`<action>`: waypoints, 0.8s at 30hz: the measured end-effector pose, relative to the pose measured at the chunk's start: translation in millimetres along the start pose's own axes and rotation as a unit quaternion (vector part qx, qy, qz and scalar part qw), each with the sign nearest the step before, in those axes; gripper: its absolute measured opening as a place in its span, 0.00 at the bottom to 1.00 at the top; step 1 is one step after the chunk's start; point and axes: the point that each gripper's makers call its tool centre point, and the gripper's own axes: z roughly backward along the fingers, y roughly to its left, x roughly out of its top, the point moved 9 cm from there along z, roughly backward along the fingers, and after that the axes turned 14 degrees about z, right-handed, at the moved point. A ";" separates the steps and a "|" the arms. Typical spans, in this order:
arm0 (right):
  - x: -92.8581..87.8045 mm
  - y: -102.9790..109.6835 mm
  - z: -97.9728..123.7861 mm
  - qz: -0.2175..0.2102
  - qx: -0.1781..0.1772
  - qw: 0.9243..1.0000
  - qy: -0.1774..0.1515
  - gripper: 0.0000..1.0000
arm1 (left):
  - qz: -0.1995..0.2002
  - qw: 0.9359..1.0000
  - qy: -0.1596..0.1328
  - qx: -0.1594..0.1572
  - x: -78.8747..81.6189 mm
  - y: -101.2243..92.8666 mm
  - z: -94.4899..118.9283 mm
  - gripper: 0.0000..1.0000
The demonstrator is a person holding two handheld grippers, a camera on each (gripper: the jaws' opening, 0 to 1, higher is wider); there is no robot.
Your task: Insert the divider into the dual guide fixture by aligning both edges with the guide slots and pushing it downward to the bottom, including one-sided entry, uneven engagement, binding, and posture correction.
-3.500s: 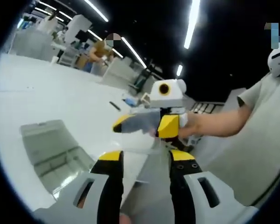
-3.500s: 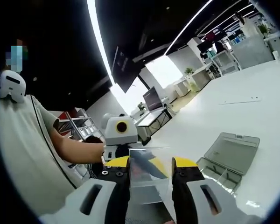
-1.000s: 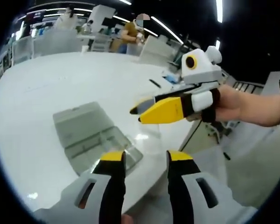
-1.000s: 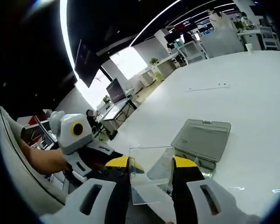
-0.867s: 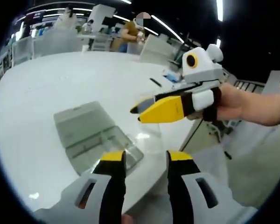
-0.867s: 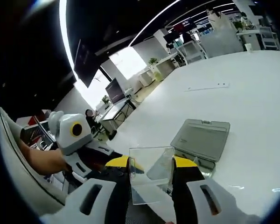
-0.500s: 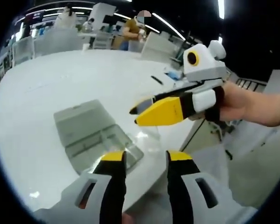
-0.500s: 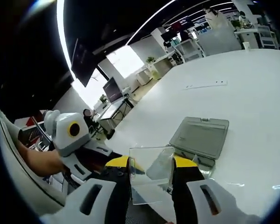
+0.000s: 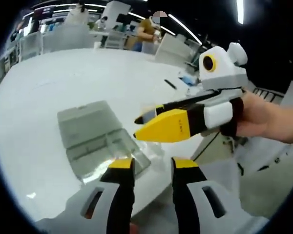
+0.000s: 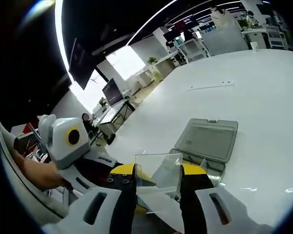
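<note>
The right tongs (image 10: 157, 187) are clamped on the divider (image 10: 157, 181), a clear sheet held upright between the yellow-tipped jaws, its top edge standing free above them. From the right gripper view, the dual guide fixture (image 10: 208, 144) lies on the white desk (image 10: 263, 87) toward two o'clock of the sheet: a grey translucent case with its lid laid open and its compartmented tray nearest the tongs. Divider and fixture are apart, the sheet in the air short of the tray.

In the left gripper view the left tongs (image 9: 152, 168) stand narrowly parted with nothing between them, low at six o'clock. The fixture (image 9: 95, 136) sits at about ten o'clock of them, and the right tongs (image 9: 151, 122) reach in from three o'clock, held by a hand (image 9: 266, 122).

The step in hand looks like the approach before entry. To do it well, the sheet should be brought over the tray and squared so that both side edges meet their slots together. A tilted sheet would likely catch on one side and bind. The free left tongs could steady the tray, which looks light enough to slide. The slots themselves are too small to make out here.
</note>
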 end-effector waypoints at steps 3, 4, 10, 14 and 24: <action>-0.5 2.8 -2.6 -0.001 -0.004 1.000 0.002 0.30 | -0.001 1.000 -0.004 0.006 -1.3 -2.5 -4.2 0.26; -0.4 3.8 -3.3 -0.002 -0.004 1.000 0.000 0.30 | -0.002 1.000 -0.005 0.007 -1.5 -3.4 -5.1 0.26; -0.9 6.3 -6.7 -0.008 -0.012 1.000 0.000 0.30 | 0.004 0.999 -0.016 0.034 -0.5 -0.1 -7.4 0.23; -1.8 8.7 -9.2 -0.010 -0.018 1.000 0.003 0.30 | 0.011 0.999 -0.017 0.047 -1.0 2.9 -8.5 0.22; -0.9 12.8 -16.3 -0.016 -0.025 1.000 0.001 0.30 | 0.026 0.997 -0.017 0.067 0.1 9.3 -13.0 0.15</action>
